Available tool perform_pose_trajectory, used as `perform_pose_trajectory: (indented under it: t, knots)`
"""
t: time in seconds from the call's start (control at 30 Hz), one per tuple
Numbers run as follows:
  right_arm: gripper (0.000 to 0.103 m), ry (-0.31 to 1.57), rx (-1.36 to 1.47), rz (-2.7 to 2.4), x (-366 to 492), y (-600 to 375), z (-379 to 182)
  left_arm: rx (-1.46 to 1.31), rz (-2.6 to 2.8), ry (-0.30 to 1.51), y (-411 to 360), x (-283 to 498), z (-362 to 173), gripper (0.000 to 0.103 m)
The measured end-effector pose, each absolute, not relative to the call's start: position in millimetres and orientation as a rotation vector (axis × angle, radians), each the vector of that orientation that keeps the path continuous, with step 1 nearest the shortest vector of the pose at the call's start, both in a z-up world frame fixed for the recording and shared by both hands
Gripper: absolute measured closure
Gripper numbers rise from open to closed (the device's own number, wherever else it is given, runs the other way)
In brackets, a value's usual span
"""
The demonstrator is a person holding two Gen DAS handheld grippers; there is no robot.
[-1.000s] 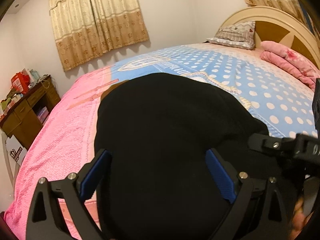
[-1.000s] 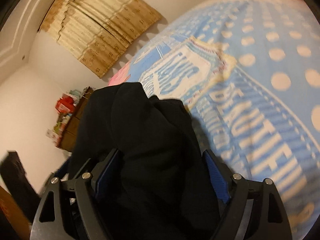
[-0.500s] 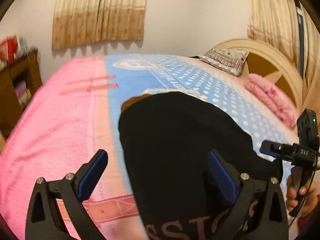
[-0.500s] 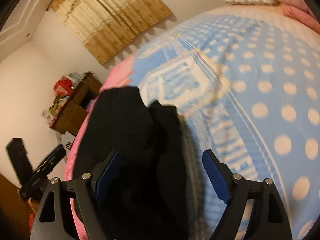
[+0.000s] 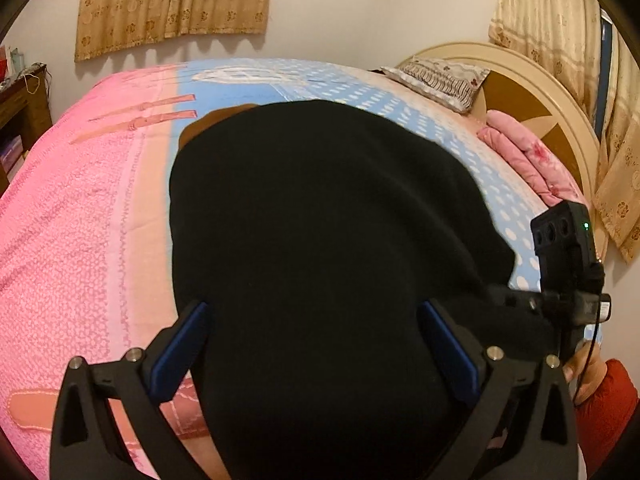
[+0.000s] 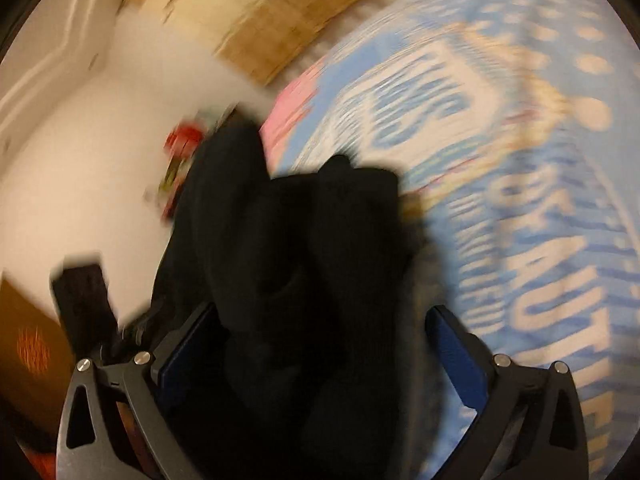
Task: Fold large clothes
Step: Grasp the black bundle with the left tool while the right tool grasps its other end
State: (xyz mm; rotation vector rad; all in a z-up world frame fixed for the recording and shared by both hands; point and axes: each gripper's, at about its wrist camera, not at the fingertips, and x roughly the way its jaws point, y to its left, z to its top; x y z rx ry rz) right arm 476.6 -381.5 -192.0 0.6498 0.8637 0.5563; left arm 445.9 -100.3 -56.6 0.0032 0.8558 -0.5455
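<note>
On the bedspread (image 5: pixel 80 216), the black garment (image 5: pixel 320 240) extends directly ahead of both grippers. Left gripper (image 5: pixel 316 344): spread, straddling cloth. Right gripper (image 6: pixel 320 352): jaws opening, cloth between, unpinched.

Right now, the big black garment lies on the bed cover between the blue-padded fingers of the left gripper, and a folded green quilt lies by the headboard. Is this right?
Not quite: the folded quilt by the wooden headboard is pink, not green, as the left wrist view shows. The black garment does lie on the bed cover between the left gripper fingers.
</note>
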Motion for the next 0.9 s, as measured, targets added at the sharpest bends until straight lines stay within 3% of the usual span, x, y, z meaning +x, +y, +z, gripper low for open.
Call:
perform_pose_trajectory:
  t: [0.8, 0.87, 0.9]
  knots:
    - [0.001, 0.813, 0.637, 0.555, 489.9, -374.5, -196.4, 0.016, -0.545, 0.839, -100.0, 446.1, -58.1, 0.0]
    - [0.004, 0.825, 0.646, 0.55, 488.9, -369.1, -193.9, 0.016, -0.542, 0.828, -99.1, 444.1, -57.3, 0.003]
    - [0.013, 0.831, 0.669, 0.558, 487.3, -367.2, -193.2, 0.017, -0.538, 0.824, -99.0, 442.6, -56.5, 0.004]
